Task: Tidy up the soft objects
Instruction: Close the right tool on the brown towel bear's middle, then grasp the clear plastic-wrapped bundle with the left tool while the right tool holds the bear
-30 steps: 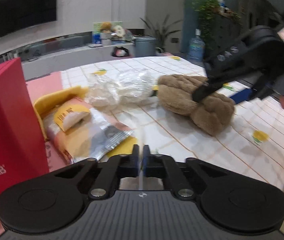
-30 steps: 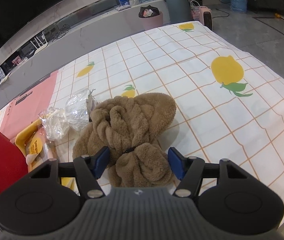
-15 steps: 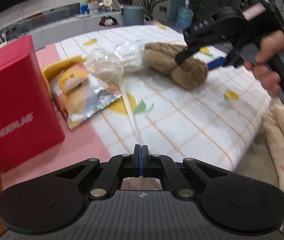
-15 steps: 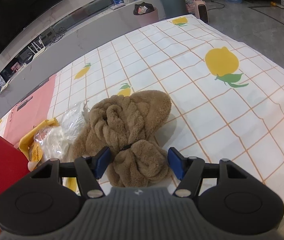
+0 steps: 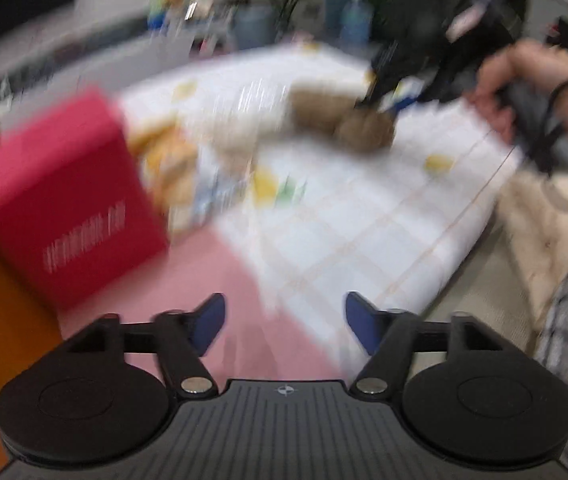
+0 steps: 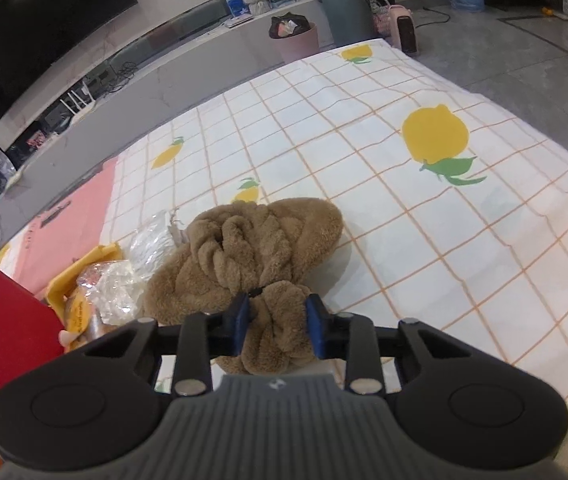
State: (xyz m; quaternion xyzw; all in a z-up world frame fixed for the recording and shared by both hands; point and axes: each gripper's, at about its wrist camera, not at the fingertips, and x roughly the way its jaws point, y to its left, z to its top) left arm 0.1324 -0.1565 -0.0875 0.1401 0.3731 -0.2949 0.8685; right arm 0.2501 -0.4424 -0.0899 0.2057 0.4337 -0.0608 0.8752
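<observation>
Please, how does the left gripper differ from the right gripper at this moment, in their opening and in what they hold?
The left gripper has just been opening: its jaws stand wide apart with nothing between them, while the right gripper has been closing and its blue pads squeeze the brown plush item. The left gripper hangs back over the pink cloth, away from the things; the right gripper is at the plush item on the checked sheet. Both have black bodies and blue pads.

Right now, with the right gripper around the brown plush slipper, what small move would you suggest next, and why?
Probably lift it a little. The right gripper has just been closing and pinches the near end of the brown slipper, which still lies on the tablecloth against the plastic wrap.
</observation>
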